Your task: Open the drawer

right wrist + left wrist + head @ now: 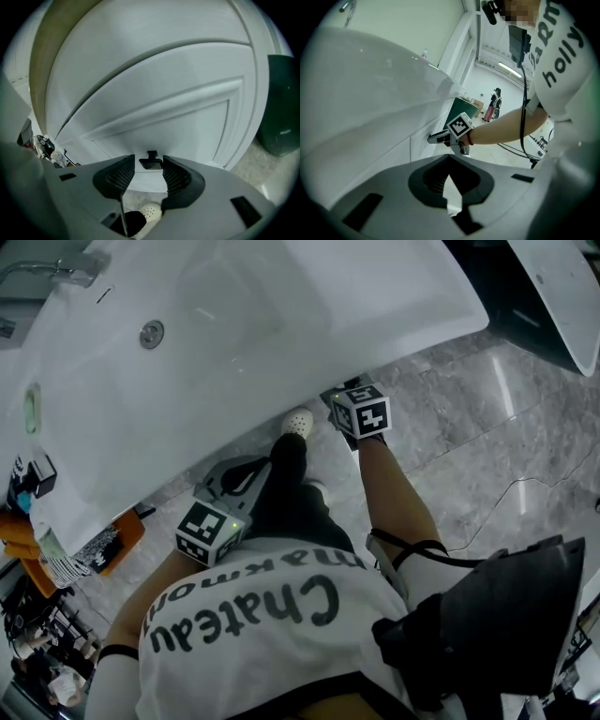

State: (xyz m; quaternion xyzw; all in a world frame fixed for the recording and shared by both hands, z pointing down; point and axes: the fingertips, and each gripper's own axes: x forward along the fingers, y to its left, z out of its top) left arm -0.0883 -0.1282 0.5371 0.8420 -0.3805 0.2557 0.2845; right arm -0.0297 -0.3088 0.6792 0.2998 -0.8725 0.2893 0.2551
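The right claw [148, 172] is spread wide and points at the white drawer [159, 117] under the vanity tabletop [281, 343]. The drawer's small dark handle [151, 162] shows in the gap between the jaws, and neither pad touches it. The drawer front looks closed. The left claw [449, 159] is pressed together, empty, and held lower by the person's leg. A white shoe [298, 421] stands on the grey marble floor [487, 437] beside the cabinet.
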